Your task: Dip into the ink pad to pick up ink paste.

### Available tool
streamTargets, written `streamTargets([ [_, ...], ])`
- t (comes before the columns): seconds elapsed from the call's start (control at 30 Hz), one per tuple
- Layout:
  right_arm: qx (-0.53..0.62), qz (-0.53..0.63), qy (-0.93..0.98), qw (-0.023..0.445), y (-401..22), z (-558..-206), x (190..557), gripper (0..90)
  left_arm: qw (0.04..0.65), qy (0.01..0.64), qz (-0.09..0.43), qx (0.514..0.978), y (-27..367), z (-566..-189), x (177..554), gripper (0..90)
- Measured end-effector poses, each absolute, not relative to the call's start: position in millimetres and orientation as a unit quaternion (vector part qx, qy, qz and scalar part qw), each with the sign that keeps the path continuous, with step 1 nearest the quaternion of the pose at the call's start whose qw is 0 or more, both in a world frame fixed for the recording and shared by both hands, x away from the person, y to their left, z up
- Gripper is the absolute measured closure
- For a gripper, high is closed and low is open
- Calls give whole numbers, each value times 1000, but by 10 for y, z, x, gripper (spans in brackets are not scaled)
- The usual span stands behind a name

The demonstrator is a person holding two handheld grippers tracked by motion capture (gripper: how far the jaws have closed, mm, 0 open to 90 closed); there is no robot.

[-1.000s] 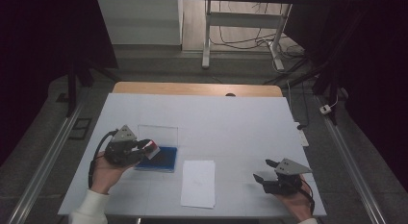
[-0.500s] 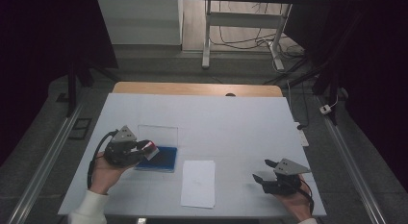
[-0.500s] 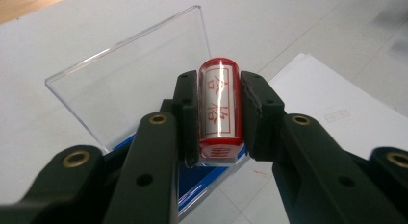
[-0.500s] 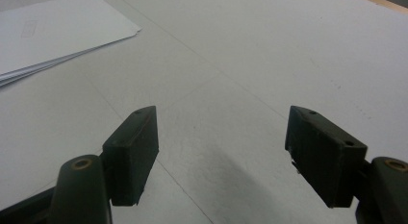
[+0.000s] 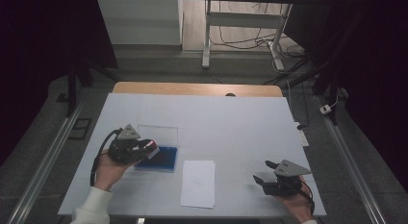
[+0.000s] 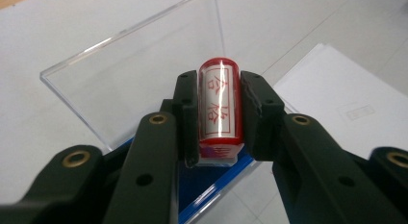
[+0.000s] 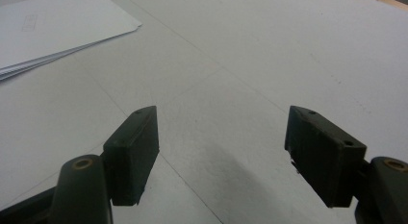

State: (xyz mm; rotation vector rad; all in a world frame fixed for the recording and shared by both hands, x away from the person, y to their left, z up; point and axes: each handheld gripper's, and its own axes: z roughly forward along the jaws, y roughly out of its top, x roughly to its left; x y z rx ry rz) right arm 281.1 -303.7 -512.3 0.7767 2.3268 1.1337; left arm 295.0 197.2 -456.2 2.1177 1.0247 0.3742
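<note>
My left gripper (image 6: 219, 118) is shut on a red cylindrical stamp (image 6: 217, 106) with red characters on a white label. It holds the stamp just over a blue ink pad case (image 5: 161, 159), whose clear lid (image 5: 159, 134) stands open behind it. In the high view the left gripper (image 5: 149, 149) sits at the table's left, the stamp (image 5: 150, 146) at its tips. A stack of white paper (image 5: 198, 182) lies to the right of the case. My right gripper (image 5: 262, 173) rests open near the front right, and in its own view the right gripper (image 7: 219, 154) has bare table between its jaws.
The white table (image 5: 231, 123) has a wooden strip (image 5: 192, 88) along its far edge. Beyond it stand a table frame (image 5: 240, 27) and cables on the floor. The paper stack (image 7: 53, 27) lies at the upper left of the right gripper view.
</note>
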Motion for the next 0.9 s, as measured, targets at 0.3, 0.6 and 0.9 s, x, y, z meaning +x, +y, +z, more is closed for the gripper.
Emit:
streamTargets([
  [0.3,281,405,843,215,-3033,-5136,2821,277,352,404,133,834,1907,-4723,3052,697],
  [0.6,281,403,844,216,-3025,-5138,2820,277,337,403,130,841,1843,-4805,3095,698],
  [0.9,280,404,845,213,-3033,-5141,2818,277,316,407,135,846,1798,-4899,3140,698],
])
